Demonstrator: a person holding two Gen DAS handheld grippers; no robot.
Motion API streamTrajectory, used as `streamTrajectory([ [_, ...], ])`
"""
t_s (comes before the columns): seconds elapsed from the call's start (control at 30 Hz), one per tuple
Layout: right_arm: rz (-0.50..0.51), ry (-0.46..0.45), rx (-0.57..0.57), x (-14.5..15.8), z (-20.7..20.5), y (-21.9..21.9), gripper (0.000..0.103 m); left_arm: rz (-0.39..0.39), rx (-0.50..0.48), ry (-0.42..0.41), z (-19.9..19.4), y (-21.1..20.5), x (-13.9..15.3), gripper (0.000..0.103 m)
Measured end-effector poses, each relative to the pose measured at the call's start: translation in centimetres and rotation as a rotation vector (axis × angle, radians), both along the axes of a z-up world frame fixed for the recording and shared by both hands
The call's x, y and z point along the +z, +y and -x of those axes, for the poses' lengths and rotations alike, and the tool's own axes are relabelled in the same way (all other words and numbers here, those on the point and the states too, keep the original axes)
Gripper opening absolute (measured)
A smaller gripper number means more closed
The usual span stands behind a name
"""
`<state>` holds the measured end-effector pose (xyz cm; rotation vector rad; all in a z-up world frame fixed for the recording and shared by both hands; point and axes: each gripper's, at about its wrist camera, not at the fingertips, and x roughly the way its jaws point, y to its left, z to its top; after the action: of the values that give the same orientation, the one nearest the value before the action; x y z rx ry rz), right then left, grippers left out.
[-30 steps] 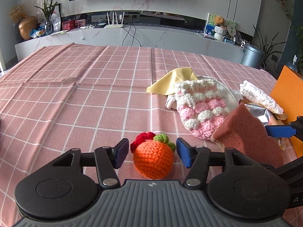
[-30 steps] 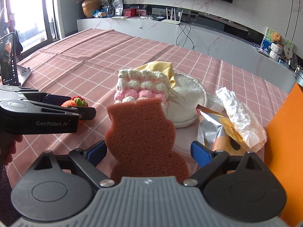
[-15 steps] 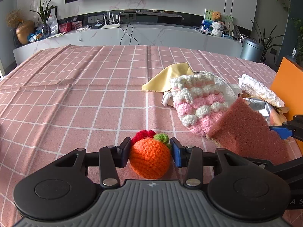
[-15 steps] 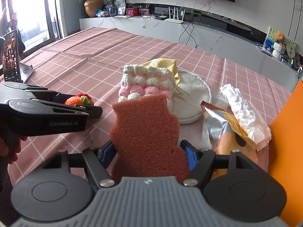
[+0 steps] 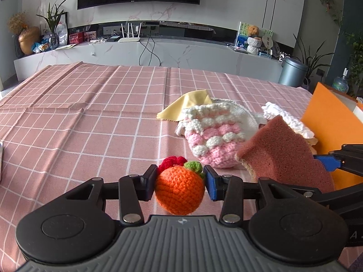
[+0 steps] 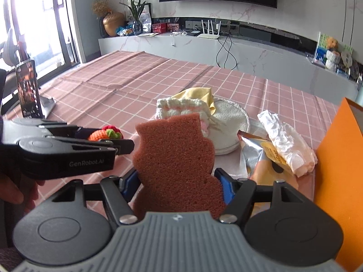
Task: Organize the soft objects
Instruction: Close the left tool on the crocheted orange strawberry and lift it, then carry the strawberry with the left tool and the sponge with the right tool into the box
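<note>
My left gripper (image 5: 180, 182) is shut on an orange crochet fruit (image 5: 179, 190) with a green and red top, held above the checked cloth; it also shows in the right wrist view (image 6: 99, 134). My right gripper (image 6: 178, 184) is shut on a brown bear-shaped sponge (image 6: 174, 158), held upright; the sponge shows at the right of the left wrist view (image 5: 283, 154). A pink and white crochet pouch (image 5: 213, 133) lies on the cloth just beyond both grippers, with a yellow cloth (image 5: 188, 103) behind it.
A round white pad (image 6: 229, 122) lies under the pouch. A foil snack bag (image 6: 261, 158) and a white crumpled wrapper (image 6: 285, 140) lie to the right. An orange box (image 6: 338, 170) stands at the right edge. A phone on a stand (image 6: 28, 90) stands far left.
Both grippers closed from open: the left on the orange crochet fruit, the right on the brown sponge. Both then lifted slightly off the cloth.
</note>
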<state>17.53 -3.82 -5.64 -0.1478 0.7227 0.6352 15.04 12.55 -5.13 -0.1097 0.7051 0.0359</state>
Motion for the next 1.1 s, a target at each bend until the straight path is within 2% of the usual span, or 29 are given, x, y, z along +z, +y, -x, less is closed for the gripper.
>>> streamTrajectory([
  [0.37, -0.061, -0.045, -0.043, 3.2, 2.4, -3.0, 0.069, -0.001, -0.051, -0.065, 2.1, -2.5, 3.0, 0.050],
  [0.8, -0.124, -0.093, -0.120, 6.7, 5.1, -7.9, 0.069, -0.001, -0.149, -0.185, 4.4, -5.3, 6.2, 0.050],
  [1.1, -0.122, -0.156, -0.191, 9.2, 6.0, -12.5, 0.069, -0.032, -0.279, -0.236, 4.3, -9.8, 8.0, 0.050],
])
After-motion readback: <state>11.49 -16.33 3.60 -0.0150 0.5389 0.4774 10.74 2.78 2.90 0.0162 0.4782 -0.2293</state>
